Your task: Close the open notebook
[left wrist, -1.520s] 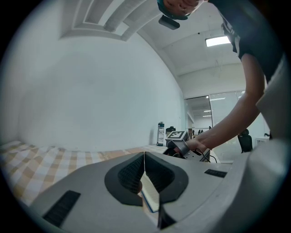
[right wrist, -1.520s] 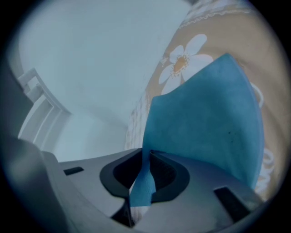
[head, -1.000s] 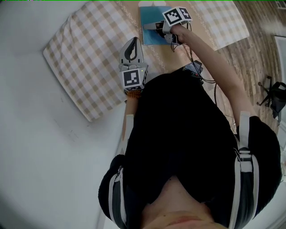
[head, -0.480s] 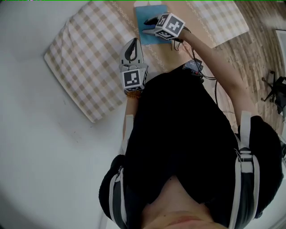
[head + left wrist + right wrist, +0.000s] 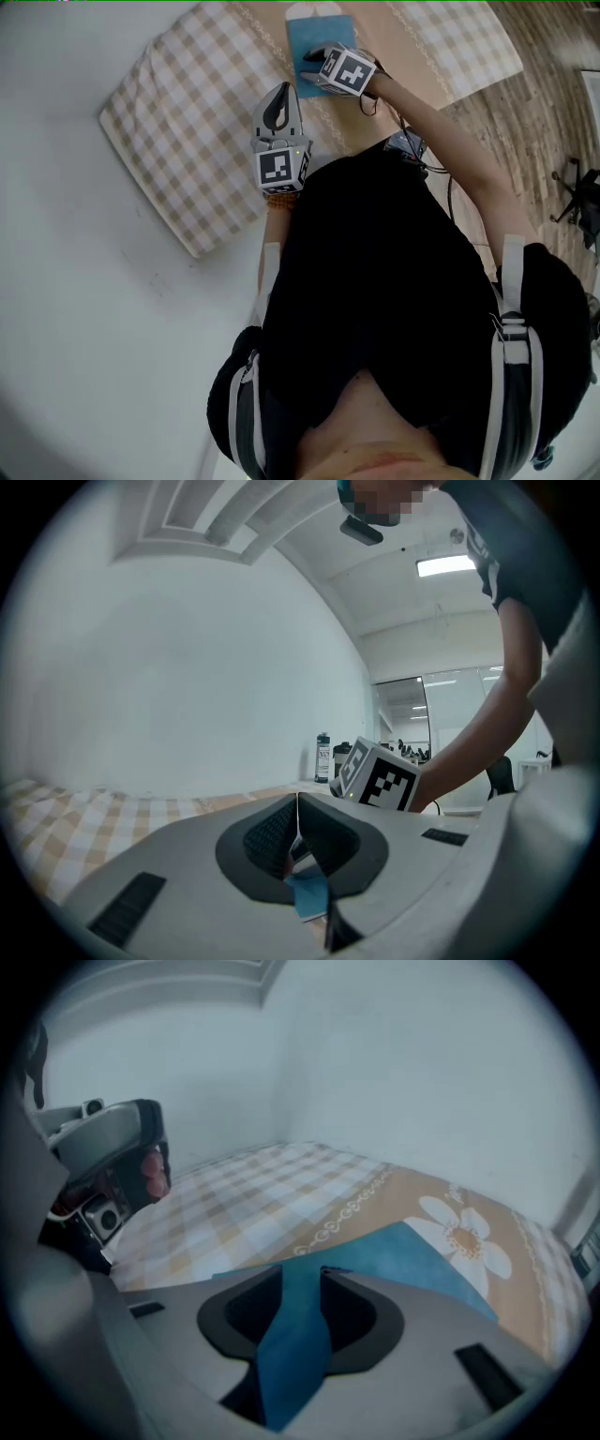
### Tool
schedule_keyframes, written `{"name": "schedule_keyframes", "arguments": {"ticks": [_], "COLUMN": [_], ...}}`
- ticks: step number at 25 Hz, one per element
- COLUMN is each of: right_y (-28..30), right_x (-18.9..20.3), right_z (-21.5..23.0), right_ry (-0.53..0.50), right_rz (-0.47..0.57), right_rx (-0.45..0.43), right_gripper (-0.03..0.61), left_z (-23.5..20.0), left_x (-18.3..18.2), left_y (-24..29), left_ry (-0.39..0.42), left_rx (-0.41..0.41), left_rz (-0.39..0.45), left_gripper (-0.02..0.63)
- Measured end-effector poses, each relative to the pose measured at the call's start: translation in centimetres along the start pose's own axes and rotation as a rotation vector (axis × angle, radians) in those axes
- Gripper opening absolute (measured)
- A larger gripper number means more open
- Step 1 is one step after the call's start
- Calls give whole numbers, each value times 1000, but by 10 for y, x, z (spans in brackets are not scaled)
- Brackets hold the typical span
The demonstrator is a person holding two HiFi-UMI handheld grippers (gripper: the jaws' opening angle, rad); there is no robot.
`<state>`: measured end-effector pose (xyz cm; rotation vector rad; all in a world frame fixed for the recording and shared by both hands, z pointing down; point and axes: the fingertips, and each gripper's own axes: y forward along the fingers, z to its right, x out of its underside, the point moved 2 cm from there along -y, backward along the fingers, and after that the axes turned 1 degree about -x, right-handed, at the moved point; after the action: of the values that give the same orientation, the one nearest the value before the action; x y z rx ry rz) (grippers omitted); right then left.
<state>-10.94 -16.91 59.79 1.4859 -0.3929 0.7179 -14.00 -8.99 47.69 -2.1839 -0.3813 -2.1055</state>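
On the tan cloth, blue notebook, long axis away from person.

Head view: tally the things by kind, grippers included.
Notebook: 1
Checked cloth: 1
Grippers: 2, left gripper and right gripper, whose fingers are closing with the notebook's blue cover in the gap between them
Total: 4

- Notebook: partly covered by the right gripper (jaws closing, blue cover showing between them).
- Bottle: label too small to read.
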Motion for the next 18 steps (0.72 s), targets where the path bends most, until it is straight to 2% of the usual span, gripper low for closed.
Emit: {"name": "schedule_keyframes", "arguments": {"ticks": [2, 4, 7, 10, 11, 13, 16, 18], "right_y": [2, -5, -38, -80, -94, -125, -178, -211], "right_x": [-2, -5, -21, -42, -48, -57, -65, -68], "right_z": [2, 8, 17, 23, 25, 31, 40, 39], "right_ry": [51, 98, 173, 181, 171, 149, 134, 115], "right_rz": [28, 81, 248, 393, 433, 515, 676, 763], "right_rx": [-15, -44, -41, 2, 23, 87, 227, 313], "right_gripper": [109, 109, 109, 109, 107, 57, 5, 5], "left_z": [1, 7, 18, 21, 21, 21, 24, 29], "left_x": [-4, -13, -25, -28, -30, -38, -68, -90], "left_y": [-1, 2, 1, 0, 1, 4, 7, 8], "left_ry": [-1, -14, -12, 2, 4, 5, 20, 30], "left_rx": [8, 24, 59, 67, 66, 59, 54, 68], "left_rz": [7, 21, 52, 58, 62, 85, 152, 198], "left_gripper": [11, 9, 2, 2, 2, 2, 0, 0]}}
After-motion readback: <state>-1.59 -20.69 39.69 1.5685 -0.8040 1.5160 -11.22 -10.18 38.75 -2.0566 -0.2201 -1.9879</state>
